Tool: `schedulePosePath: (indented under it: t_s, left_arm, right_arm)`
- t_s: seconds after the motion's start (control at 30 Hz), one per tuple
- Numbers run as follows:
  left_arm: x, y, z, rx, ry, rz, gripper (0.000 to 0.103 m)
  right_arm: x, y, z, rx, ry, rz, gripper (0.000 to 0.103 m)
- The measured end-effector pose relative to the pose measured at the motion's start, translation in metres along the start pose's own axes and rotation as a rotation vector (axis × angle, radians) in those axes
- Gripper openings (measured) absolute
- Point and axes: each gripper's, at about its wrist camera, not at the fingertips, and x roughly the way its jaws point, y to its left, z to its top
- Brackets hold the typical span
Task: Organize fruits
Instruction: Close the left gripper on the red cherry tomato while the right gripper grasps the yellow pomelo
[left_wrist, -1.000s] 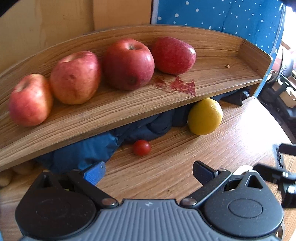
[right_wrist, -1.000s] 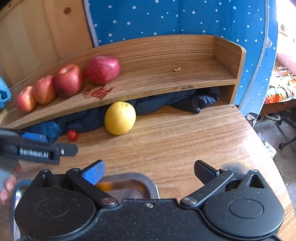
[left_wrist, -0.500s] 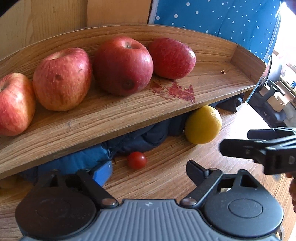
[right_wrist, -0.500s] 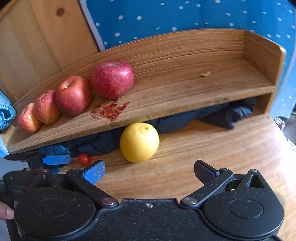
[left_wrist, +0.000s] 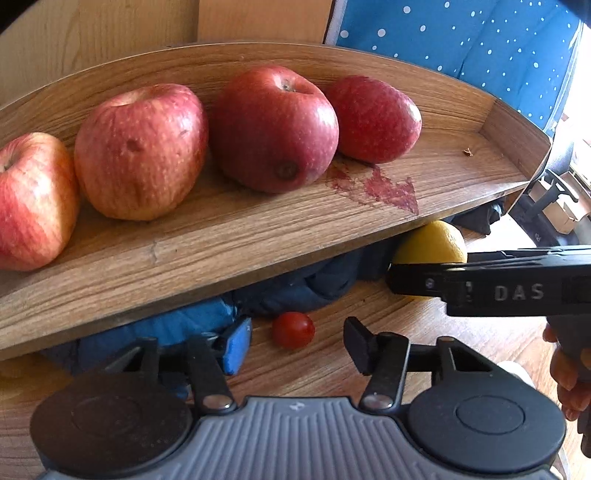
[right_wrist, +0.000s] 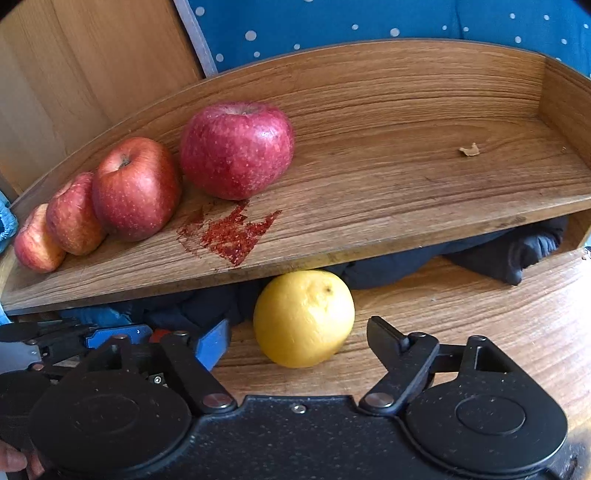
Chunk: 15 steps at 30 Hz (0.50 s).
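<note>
The yellow citrus fruit (left_wrist: 430, 245) is sitting on the wooden table (right_wrist: 498, 325), half tucked under the lip of the shelf (right_wrist: 369, 206), and in the left view the right gripper's black body is cutting across its lower half. The cherry tomato (left_wrist: 293, 329) is lying on the table in front of the dark blue cloth (left_wrist: 306, 284) bunched under the shelf; from the right view it is almost wholly hidden behind the left tool. The leftmost apple (left_wrist: 31, 201) is running off the frame edge.

Compared with half a second back, both tools are sitting closer in: the left gripper (left_wrist: 295, 345) is now framing the tomato between wide-spread fingers, not touching it, and the right gripper (right_wrist: 295, 341) is standing wide open around the citrus, its fingers either side, contact hard to call.

Four red apples are lining the curved, grained shelf, skins speckled and glossy; the third apple (left_wrist: 275, 127) is showing a dark bruise. A rough red stain (right_wrist: 229, 232) is marking the boards in front of the fourth apple (right_wrist: 236, 149). The citrus skin is looking pitted and matte.
</note>
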Motion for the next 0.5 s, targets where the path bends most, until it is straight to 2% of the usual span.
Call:
schedulePosePath:
  t_s: [0.17,0.23,0.33,0.5]
  left_arm:
    - [-0.001,-0.002,-0.001,0.017,-0.007,0.014,0.040]
    - [-0.001,-0.002,-0.001,0.011,-0.007,0.016,0.038]
    - [0.002,-0.004,0.001,0.010,-0.006,0.026,0.033]
    - [0.000,-0.001,0.002,0.000,-0.004,0.031,0.027]
  right_arm:
    - [0.008,0.005,0.001,-0.003,0.006,-0.003,0.069]
    - [0.010,0.006,0.002,-0.003,0.005,-0.009,0.067]
    - [0.007,-0.002,0.000,0.043,-0.002,-0.008,0.060]
    - [0.003,-0.005,-0.003,0.049,-0.013,-0.012,0.059]
